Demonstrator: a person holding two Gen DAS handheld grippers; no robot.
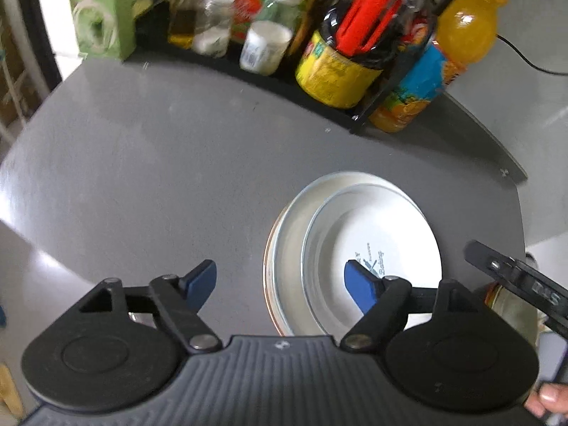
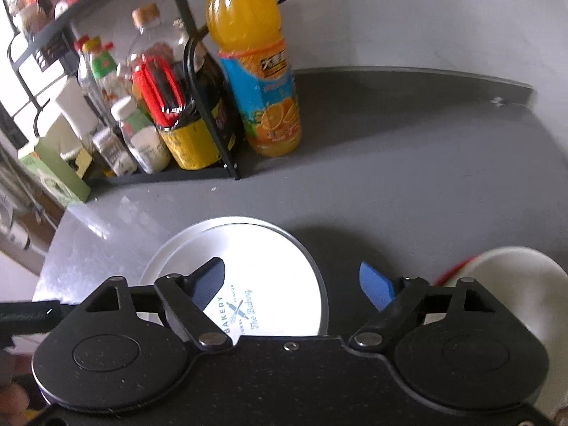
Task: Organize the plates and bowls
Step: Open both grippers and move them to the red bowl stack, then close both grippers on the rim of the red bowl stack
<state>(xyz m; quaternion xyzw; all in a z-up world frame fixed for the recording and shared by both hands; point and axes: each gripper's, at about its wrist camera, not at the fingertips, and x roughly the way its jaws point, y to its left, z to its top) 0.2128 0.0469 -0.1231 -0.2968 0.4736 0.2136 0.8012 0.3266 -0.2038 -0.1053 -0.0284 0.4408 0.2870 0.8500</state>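
Grey worktop (image 1: 159, 163), plates (image 1: 355, 248) stacked; bowl (image 2: 514, 277) sits right of them, nearest the right hand-held gripper (image 2: 305, 280). It and the left hand-held gripper (image 1: 284, 280) are both wide open, empty.

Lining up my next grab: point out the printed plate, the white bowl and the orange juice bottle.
printed plate (image 2: 269, 266), right wrist view, on its bare white centre above the logo.
white bowl (image 2: 518, 284), right wrist view, on its inner wall.
orange juice bottle (image 2: 245, 10), right wrist view, on its upper body above the label.

Left gripper (image 1: 282, 282) and right gripper (image 2: 293, 284) both hover with jaws spread wide, holding nothing
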